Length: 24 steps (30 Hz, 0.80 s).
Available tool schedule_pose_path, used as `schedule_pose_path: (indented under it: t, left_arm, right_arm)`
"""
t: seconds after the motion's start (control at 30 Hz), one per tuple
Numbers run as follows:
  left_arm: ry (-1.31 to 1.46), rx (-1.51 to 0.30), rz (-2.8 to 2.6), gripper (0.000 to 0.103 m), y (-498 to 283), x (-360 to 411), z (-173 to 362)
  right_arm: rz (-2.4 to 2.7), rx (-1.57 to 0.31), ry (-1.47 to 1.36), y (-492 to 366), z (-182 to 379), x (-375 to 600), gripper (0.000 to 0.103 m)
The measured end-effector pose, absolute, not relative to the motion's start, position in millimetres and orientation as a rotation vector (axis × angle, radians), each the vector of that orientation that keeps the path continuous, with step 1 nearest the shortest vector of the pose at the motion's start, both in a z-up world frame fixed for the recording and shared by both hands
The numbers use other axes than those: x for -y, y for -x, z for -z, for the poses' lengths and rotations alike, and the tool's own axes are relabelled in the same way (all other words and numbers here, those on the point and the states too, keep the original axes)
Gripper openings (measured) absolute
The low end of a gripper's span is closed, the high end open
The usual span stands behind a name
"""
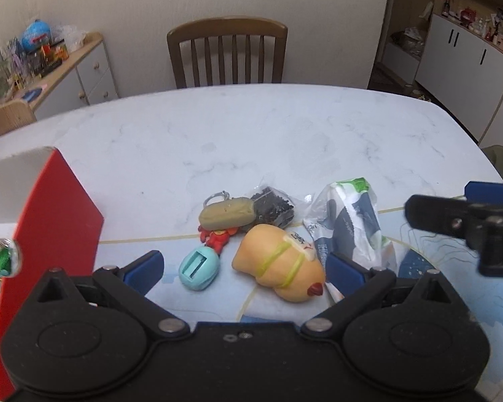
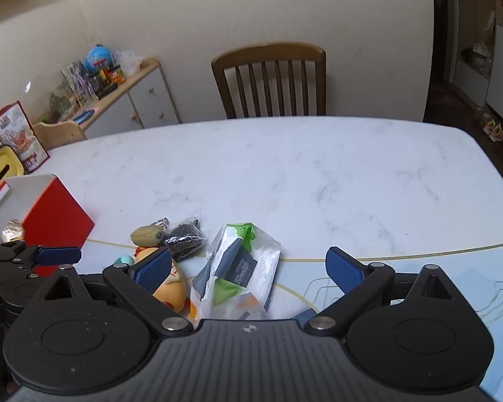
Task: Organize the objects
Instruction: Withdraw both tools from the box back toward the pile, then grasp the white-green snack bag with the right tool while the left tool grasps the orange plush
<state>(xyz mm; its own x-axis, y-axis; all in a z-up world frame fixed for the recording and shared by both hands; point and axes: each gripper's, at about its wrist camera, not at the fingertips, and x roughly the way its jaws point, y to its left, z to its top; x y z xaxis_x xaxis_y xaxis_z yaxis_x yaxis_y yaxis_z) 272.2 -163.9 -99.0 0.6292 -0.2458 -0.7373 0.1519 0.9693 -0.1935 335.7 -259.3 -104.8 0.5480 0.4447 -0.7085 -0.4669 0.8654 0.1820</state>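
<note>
**Small items clustered on the bench, both grippers open above them**

A tan squishy toy (image 1: 280, 264) lies on the marble bench (image 1: 251, 140) beside a teal oval case (image 1: 198, 268), a red figure (image 1: 218, 236), an olive keychain toy (image 1: 226, 216), a bag of black beads (image 1: 273, 206) and a plastic-wrapped packet (image 2: 238, 274). An open red box (image 1: 55, 221) stands left. The left gripper (image 1: 244, 269) and right gripper (image 2: 248, 268) hover with jaws spread, holding nothing.
</note>
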Motion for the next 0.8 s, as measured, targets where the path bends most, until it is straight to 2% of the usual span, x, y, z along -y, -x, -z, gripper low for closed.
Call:
schedule_pose_path:
  t: [0.63,0.8]
  left_arm:
    - [0.173,-0.931,0.221,0.102,-301.4,180.7,121.2]
    - [0.202,-0.943,0.24,0.099,-301.9,181.8,125.2]
  right_arm:
    - [-0.511,-0.98,0.052,-379.1,155.2,219.0,0.097]
    - [-0.507,-1.018,0.021,-385.8,164.3,221.1,0.085]
